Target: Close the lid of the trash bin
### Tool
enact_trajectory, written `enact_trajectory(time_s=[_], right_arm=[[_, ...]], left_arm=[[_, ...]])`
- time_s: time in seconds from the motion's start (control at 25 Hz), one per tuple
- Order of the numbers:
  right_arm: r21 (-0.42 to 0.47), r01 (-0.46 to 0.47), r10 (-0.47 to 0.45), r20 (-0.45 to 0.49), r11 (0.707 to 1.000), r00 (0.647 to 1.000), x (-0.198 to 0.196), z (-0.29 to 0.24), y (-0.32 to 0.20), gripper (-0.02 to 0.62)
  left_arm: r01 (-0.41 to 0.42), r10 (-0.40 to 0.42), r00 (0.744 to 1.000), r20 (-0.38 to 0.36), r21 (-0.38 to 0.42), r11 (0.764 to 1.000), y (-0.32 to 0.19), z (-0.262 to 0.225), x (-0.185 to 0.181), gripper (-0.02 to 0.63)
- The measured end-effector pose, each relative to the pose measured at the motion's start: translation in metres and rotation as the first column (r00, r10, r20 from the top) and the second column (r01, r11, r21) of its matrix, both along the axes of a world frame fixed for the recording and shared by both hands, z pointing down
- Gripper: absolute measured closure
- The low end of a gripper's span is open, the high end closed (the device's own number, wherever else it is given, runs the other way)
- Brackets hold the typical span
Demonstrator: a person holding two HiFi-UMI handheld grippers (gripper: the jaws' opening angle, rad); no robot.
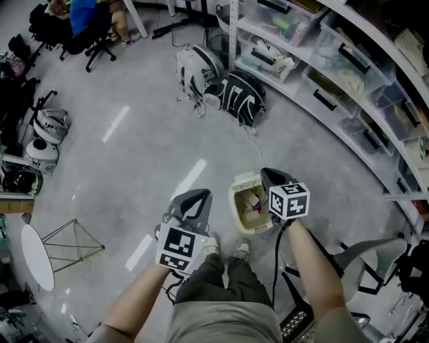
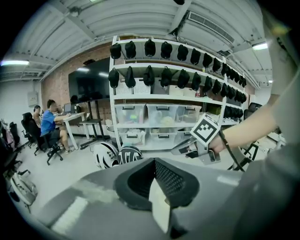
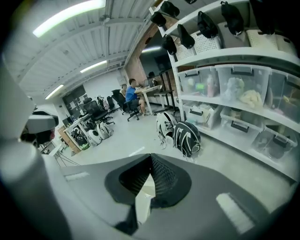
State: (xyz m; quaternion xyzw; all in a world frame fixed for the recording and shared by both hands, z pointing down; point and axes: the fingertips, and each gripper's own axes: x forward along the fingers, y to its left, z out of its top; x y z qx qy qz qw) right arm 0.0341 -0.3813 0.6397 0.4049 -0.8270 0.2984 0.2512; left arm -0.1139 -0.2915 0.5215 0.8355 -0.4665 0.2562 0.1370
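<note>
A small cream trash bin [image 1: 249,201] stands on the floor just ahead of the person's feet. Its top is open and rubbish shows inside. What looks like its lid [image 1: 244,179] is raised at the far edge. My right gripper [image 1: 269,174] hovers over the bin's right rim with its jaws together and nothing in them. My left gripper [image 1: 194,196] is held to the bin's left, well apart from it, also shut and empty. Neither gripper view shows the bin; the left gripper view shows my right gripper [image 2: 180,151] in a hand.
Long shelves of clear storage boxes [image 1: 322,80] run along the right. Two black-and-white bags [image 1: 224,87] lie on the floor beyond the bin. A grey chair base [image 1: 365,261] is near right, a wire stand [image 1: 67,242] at left, and people sit at desks [image 1: 87,20] far off.
</note>
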Motion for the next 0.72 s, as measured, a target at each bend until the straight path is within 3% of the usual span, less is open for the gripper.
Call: enact_trajectory(time_s=[0.36, 0.72], right_arm=[[-0.123, -0.022, 0.011, -0.092, 0.992, 0.996, 0.007, 0.105, -0.007, 0.592], [-0.188, -0.06, 0.05, -0.06, 0.98, 0.997, 0.022, 0.118, 0.022, 0.592]], left_arm=[[0.015, -0.024, 0.999, -0.045, -0.179, 0.984, 0.012, 0.093, 0.006, 0.603], [0.006, -0.016, 0.999, -0.04, -0.245, 0.97, 0.027, 0.125, 0.008, 0.603]])
